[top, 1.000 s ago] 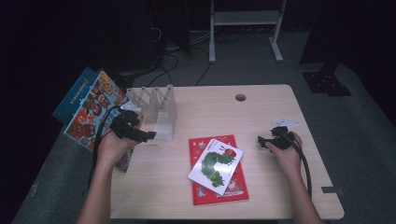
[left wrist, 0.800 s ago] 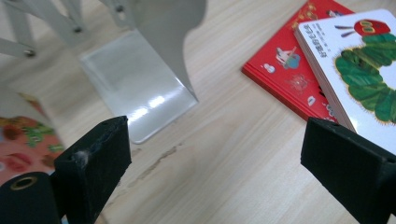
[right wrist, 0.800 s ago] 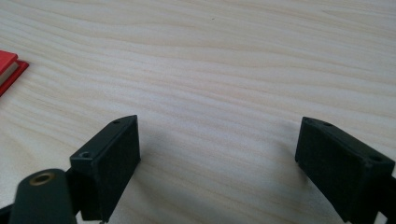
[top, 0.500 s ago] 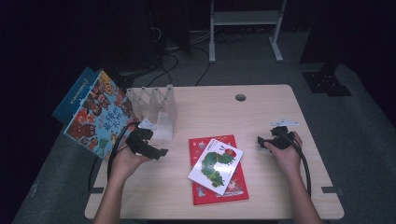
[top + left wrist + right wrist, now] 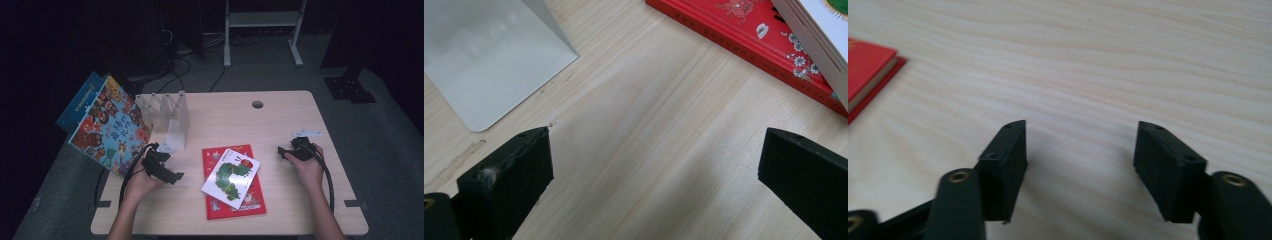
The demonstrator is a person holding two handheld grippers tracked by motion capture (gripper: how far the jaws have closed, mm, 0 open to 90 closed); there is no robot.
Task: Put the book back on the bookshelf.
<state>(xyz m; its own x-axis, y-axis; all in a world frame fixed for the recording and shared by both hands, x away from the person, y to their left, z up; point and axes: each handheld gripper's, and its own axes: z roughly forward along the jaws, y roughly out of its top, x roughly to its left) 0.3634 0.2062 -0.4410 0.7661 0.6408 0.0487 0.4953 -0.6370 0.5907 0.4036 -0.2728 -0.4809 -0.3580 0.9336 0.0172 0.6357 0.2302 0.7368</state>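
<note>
Both tools are open and empty: the left tool point(image 5: 161, 167) faces the red book point(image 5: 234, 200), probably to grasp it; the right tool point(image 5: 298, 151) rests near the worktop's point(image 5: 280, 115) right edge.

lay flat near the table's point(image 5: 280, 115) front edge, about midway along it: a red book point(image 5: 244, 202) with small white pictures on its cover, its long sides turned a little off the edge. rested on top, skewed across it, a white book point(image 5: 230, 171) showing a green caterpillar. stood tilted at the left edge, past a clear divider rack point(image 5: 167, 111) near the back left corner: a big colourful picture book point(image 5: 111, 125), a blue book point(image 5: 82, 97) behind it.
</note>
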